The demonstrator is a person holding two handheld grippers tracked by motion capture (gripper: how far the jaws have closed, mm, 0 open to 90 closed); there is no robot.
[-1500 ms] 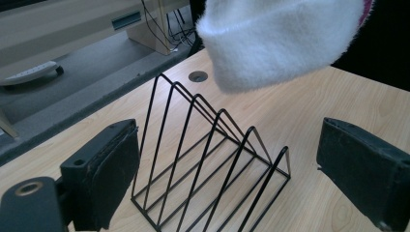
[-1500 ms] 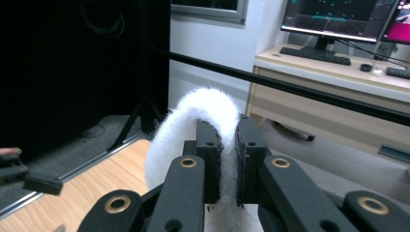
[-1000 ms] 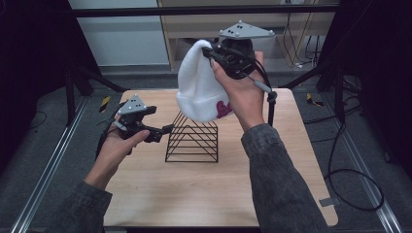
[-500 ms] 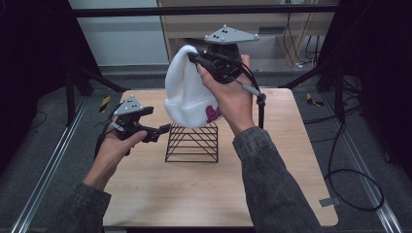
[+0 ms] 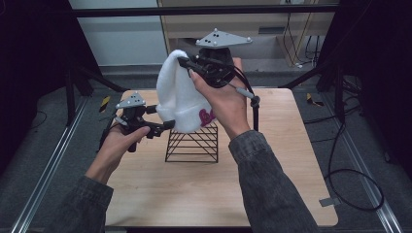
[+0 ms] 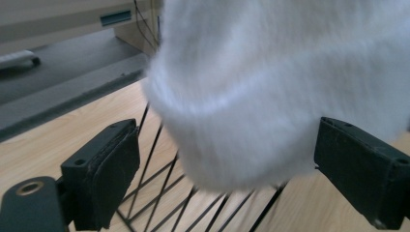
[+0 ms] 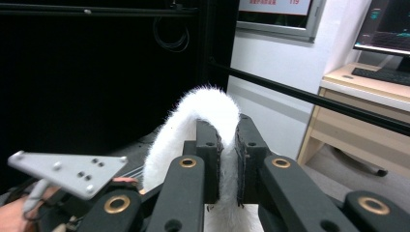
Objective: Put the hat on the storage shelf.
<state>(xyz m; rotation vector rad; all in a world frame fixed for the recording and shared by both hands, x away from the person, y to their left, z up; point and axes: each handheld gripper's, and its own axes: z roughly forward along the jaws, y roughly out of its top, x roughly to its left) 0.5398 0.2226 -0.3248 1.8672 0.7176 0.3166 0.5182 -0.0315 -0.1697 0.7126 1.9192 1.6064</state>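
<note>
Hanging from the right claw [image 5: 187, 63], a white fluffy hat [image 5: 177, 99] droops over the black wire rack [image 5: 192, 144] on the desk [image 5: 272, 160]. In the right gripper view the jaws are clenched on a fold of its crown [image 7: 225, 145]. Likely light, soft and limp: it sags under its own weight and would bunch anywhere pinched. The thicker rolled brim looks the surest second hold. The left claw [image 6: 227, 159] is spread wide, jaws either side of the brim [image 6: 232, 145], apparently not touching.

Hard to make out: pink mark on the brim [image 5: 207, 116], partly behind the right hand [image 5: 221, 99]. Hat's opening hidden. Left gripper view is blurred; rack cut off there.
</note>
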